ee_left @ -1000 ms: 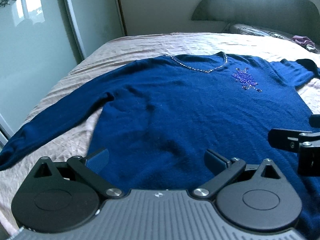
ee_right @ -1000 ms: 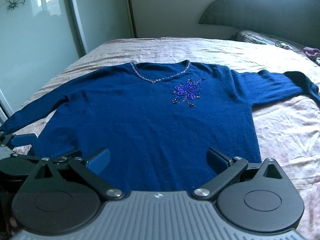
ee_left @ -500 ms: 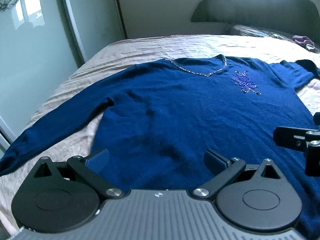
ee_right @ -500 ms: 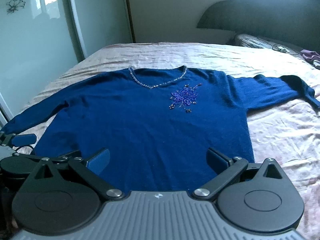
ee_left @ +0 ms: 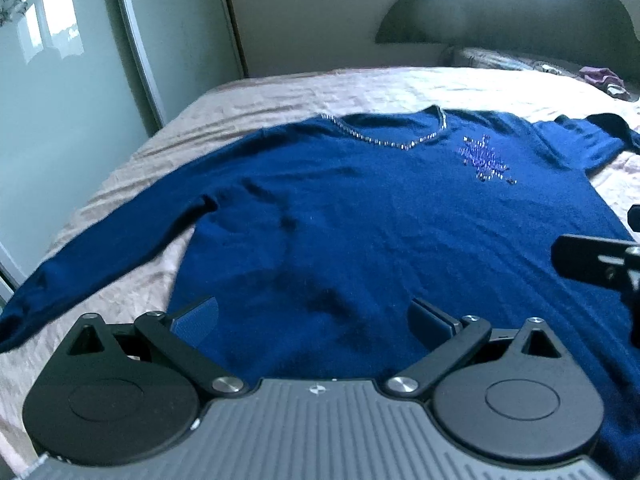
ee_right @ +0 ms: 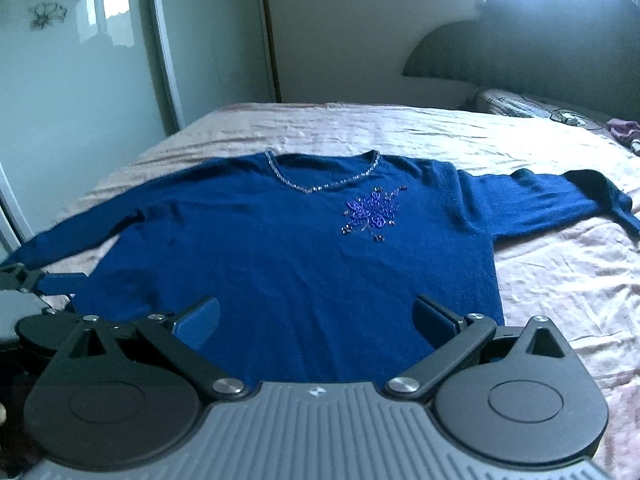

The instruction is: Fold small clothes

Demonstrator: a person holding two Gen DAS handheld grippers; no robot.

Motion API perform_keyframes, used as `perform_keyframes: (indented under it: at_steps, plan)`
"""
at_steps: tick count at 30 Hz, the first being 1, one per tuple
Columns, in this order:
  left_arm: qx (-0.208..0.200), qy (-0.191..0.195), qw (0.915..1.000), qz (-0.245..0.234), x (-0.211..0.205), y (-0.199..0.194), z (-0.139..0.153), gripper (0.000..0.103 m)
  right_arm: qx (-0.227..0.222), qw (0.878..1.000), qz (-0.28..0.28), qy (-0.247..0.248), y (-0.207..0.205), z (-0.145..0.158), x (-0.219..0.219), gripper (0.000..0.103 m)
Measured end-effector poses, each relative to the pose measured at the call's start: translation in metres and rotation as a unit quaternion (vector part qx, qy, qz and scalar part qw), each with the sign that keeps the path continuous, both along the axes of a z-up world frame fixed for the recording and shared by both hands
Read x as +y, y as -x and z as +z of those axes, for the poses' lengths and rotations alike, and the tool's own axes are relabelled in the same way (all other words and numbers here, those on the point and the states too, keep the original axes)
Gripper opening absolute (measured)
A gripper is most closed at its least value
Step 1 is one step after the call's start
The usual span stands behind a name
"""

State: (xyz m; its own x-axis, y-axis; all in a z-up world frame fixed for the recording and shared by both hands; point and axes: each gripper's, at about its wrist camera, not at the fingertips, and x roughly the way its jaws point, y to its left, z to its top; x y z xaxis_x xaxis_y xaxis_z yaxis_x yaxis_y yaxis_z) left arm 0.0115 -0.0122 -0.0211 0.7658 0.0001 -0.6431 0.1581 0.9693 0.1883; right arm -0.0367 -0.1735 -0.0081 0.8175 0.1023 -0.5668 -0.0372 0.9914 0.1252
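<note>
A dark blue long-sleeved sweater (ee_left: 360,232) (ee_right: 280,256) lies flat and face up on the bed, both sleeves spread out sideways. It has a beaded V-neck and a purple beaded flower (ee_right: 372,214) on the chest. My left gripper (ee_left: 314,320) hovers open above the sweater's hem on its left half, holding nothing. My right gripper (ee_right: 316,318) is open too, above the hem on the right half, and empty. Part of the right gripper shows at the right edge of the left wrist view.
The bed (ee_right: 560,280) has a wrinkled pinkish cover. Frosted sliding wardrobe doors (ee_left: 72,100) stand along the left. A dark headboard (ee_right: 540,48) and pillows are at the back right, with small purple cloth items (ee_right: 624,128) near them.
Both grippers have pulled back and tilted up slightly, so the sweater sits lower and farther in both views. Both stay open and the sweater has not moved.
</note>
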Motion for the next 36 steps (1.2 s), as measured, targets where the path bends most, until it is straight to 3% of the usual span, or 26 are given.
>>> perform_keyframes:
  at_steps: [4, 8, 11, 19, 25, 27, 31, 33, 35, 36]
  plan:
    - [-0.011, 0.015, 0.9998, 0.004, 0.001, 0.000, 0.007, 0.102, -0.038, 0.999, 0.030, -0.018, 0.007, 0.006, -0.005, 0.103]
    - [0.012, 0.042, 0.9990, 0.007, 0.000, -0.008, 0.012, 0.102, -0.073, 0.996, 0.053, -0.013, 0.007, 0.008, -0.009, 0.103]
    - [0.021, 0.060, 0.9980, 0.002, -0.002, -0.013, 0.014, 0.102, -0.072, 0.996, 0.053, -0.017, 0.004, 0.007, -0.019, 0.103]
    - [0.008, 0.035, 0.9991, -0.023, -0.030, -0.023, 0.013, 0.102, -0.043, 0.996, 0.000, -0.074, -0.022, -0.009, -0.085, 0.103]
    - [-0.001, 0.015, 0.9978, -0.065, -0.065, -0.035, 0.013, 0.103, -0.047, 0.991, -0.124, 0.006, -0.042, -0.015, -0.159, 0.103]
    - [-0.008, 0.005, 0.9969, -0.078, -0.076, -0.037, 0.010, 0.103, -0.043, 0.986, -0.157, 0.028, -0.052, -0.018, -0.192, 0.103]
    - [-0.012, -0.004, 0.9945, -0.104, -0.094, -0.043, 0.002, 0.103, -0.033, 0.972, -0.199, 0.119, -0.074, -0.029, -0.240, 0.101]
    - [-0.010, -0.006, 0.9940, -0.108, -0.100, -0.045, 0.000, 0.103, -0.024, 0.967, -0.208, 0.143, -0.085, -0.036, -0.265, 0.090]
    - [-0.005, -0.005, 0.9931, -0.117, -0.106, -0.047, -0.002, 0.103, -0.011, 0.964, -0.219, 0.151, -0.095, -0.042, -0.289, 0.067]
    - [-0.002, -0.005, 0.9924, -0.123, -0.107, -0.048, -0.003, 0.103, -0.002, 0.963, -0.223, 0.152, -0.101, -0.046, -0.301, 0.060]
